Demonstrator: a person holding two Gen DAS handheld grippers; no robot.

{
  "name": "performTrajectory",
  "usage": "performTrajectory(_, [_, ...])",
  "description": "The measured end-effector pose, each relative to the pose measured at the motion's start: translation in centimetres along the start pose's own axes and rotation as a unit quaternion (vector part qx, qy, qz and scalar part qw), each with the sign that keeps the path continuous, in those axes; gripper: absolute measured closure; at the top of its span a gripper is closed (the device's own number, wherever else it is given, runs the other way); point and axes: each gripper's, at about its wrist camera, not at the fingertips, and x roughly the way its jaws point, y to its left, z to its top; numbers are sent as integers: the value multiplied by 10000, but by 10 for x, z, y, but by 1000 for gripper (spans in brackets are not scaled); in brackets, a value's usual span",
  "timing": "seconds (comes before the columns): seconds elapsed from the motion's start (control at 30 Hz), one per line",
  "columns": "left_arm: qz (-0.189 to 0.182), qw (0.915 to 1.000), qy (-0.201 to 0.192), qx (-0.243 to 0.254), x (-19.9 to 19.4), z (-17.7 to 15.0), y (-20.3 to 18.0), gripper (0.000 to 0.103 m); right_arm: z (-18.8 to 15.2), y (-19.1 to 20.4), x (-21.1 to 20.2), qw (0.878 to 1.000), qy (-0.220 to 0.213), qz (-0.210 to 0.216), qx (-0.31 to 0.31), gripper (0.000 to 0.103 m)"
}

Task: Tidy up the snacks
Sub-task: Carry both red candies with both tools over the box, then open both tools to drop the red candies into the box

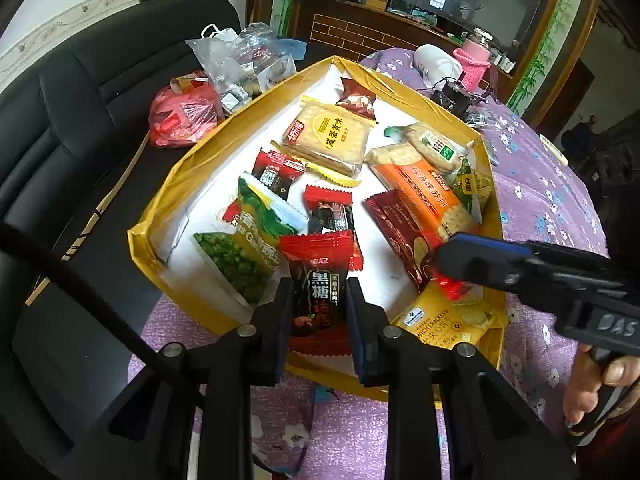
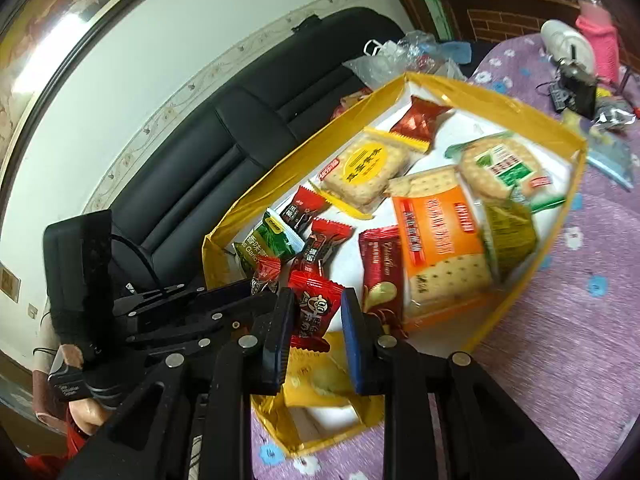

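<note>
A shallow yellow box (image 1: 172,184) with a white floor holds several wrapped snacks. My left gripper (image 1: 319,300) is shut on a red-and-black brown-sugar candy packet (image 1: 318,292) over the box's near edge. My right gripper (image 2: 316,312) is shut on a small red candy (image 2: 314,308) above the box's (image 2: 256,200) near corner; in the left wrist view it (image 1: 452,276) comes in from the right with the red candy (image 1: 450,286) at its tip. In the box lie an egg-yolk cracker pack (image 1: 326,140), an orange soda cracker pack (image 1: 428,196) and a green pea bag (image 1: 236,260).
The box sits on a table with a purple flowered cloth (image 1: 552,208). A black sofa (image 1: 80,92) with plastic bags (image 1: 184,112) is to the left. A white mug (image 1: 436,66), a pink cup (image 1: 472,64) and a small black device (image 1: 452,96) stand behind the box.
</note>
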Motion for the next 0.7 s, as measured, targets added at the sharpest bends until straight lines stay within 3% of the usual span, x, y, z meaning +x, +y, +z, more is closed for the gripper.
performTrajectory(0.33, [257,9993,131,218,9,7,-6,75,6,-3,31,9993,221,-308,-73,81])
performTrajectory(0.7, [266,9994,101,221,10,7,-9,74,4,-4,20,9994,103,-312,-94,80])
